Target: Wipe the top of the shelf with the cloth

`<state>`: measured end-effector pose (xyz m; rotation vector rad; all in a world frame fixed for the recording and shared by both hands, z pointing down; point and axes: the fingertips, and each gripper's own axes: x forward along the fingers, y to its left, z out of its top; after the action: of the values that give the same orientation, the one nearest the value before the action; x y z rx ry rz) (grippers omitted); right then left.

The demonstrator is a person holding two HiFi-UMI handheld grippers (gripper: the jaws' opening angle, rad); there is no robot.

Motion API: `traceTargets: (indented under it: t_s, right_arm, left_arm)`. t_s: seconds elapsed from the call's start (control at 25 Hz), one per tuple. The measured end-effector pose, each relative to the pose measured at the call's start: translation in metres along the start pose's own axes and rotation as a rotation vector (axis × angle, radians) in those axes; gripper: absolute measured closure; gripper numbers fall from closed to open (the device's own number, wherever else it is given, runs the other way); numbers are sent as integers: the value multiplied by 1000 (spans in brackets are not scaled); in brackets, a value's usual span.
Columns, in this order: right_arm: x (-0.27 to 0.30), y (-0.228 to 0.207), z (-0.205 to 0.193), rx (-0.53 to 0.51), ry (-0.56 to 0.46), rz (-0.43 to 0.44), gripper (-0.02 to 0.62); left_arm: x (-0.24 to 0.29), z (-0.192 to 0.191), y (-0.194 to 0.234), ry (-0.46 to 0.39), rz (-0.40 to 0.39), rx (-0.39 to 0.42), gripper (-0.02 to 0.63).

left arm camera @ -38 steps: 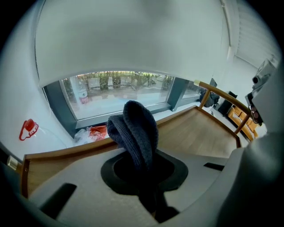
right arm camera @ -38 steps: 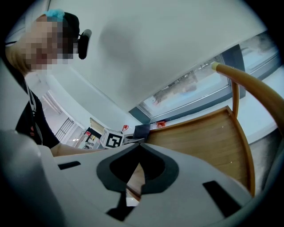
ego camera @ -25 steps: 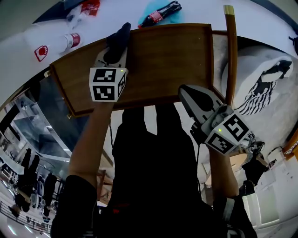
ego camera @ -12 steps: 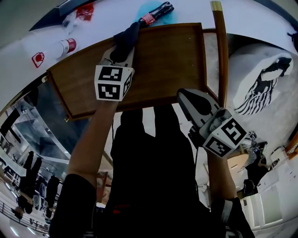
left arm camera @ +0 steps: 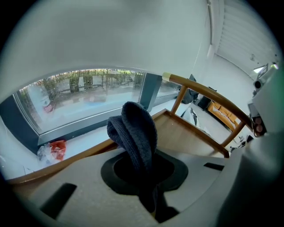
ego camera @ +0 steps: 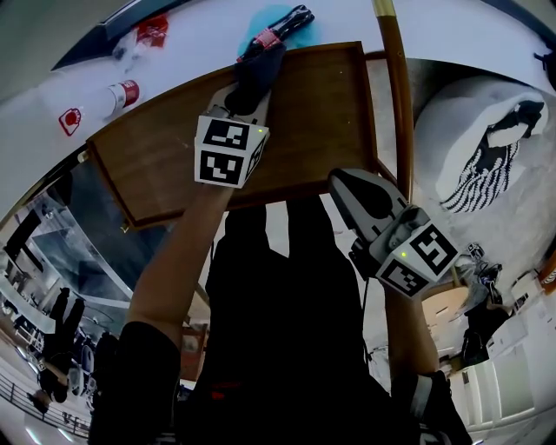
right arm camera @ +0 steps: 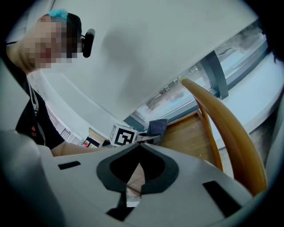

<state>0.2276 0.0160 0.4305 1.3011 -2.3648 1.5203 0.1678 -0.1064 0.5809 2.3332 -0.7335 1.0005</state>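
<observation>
The shelf top (ego camera: 321, 113) is a brown wooden panel with a raised rim. My left gripper (ego camera: 249, 97) reaches over it, shut on a dark knitted cloth (ego camera: 261, 69) that lies against the wood near the far edge. In the left gripper view the cloth (left arm camera: 135, 133) bulges up from the closed jaws (left arm camera: 146, 186), with the shelf top (left arm camera: 186, 137) beyond. My right gripper (ego camera: 343, 181) hovers at the shelf's near edge, shut and holding nothing. In the right gripper view, the right gripper (right arm camera: 138, 153) points at the cloth (right arm camera: 157, 126) and the left gripper's marker cube (right arm camera: 122, 135).
A curved wooden rail (ego camera: 395, 87) runs along the shelf's right side. On the white sill behind the shelf lie a cola bottle (ego camera: 278, 26) on something blue, a can (ego camera: 126, 91) and a red wrapper (ego camera: 152, 30). Glass panels drop away at lower left.
My left gripper has slid the cloth to the right and farther across the shelf top, toward the far edge. The right gripper has stayed nearly still.
</observation>
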Motion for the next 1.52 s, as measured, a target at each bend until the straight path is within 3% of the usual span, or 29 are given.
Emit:
traceTargets:
  t_s: [0.88,1.12,1.52]
  right_arm:
    - [-31,-11,2,35,-29,-10,591]
    - [-32,-8,6,23,-28,-12,591]
    - [3,38,16,-55,7,34,591]
  left_arm:
    - [40,29,-69,8,-126,29,549]
    - [28,51,-82,-70,-203,-24,549]
    - [-62,59,-36,-220,-185,-135,549]
